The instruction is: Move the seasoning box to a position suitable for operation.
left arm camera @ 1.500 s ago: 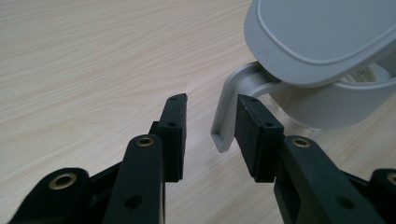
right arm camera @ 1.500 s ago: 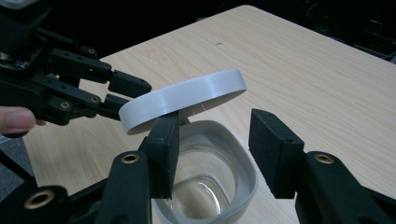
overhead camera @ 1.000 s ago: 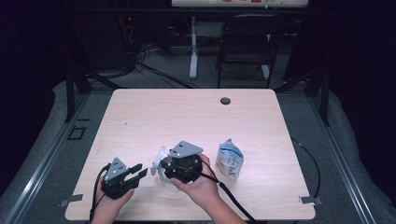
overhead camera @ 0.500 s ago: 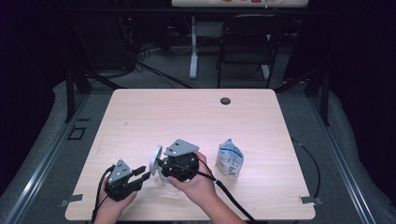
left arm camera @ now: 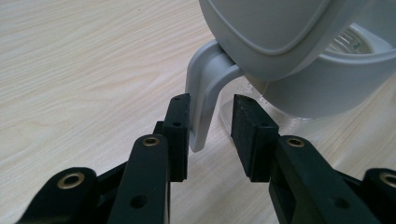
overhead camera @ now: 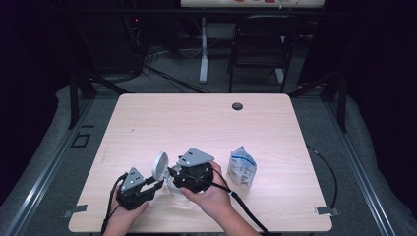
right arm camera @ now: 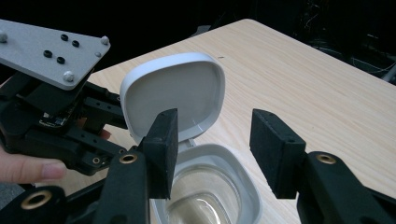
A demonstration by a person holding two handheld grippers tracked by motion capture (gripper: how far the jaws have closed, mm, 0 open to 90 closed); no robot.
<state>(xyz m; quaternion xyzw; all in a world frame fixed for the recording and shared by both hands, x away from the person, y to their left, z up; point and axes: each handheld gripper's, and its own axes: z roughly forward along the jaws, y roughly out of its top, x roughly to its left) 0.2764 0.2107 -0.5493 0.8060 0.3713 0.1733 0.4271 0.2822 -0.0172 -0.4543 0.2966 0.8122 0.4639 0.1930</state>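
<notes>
White plastic forms the handle (left arm camera: 201, 100) of a clear jug with a white rim (right arm camera: 205, 186), which sits between the spread jaws of the left claw (left arm camera: 211, 125), touching its left pad. Just above and beyond stands the jug's white hinged lid (right arm camera: 175, 95), tipped open. Over the jug's mouth hovers the right claw (right arm camera: 214, 151), jaws spread wide, pinching nothing. Farther right on the light wooden tabletop (overhead camera: 196, 123) lies a white and blue pouch (overhead camera: 242, 166).
</notes>
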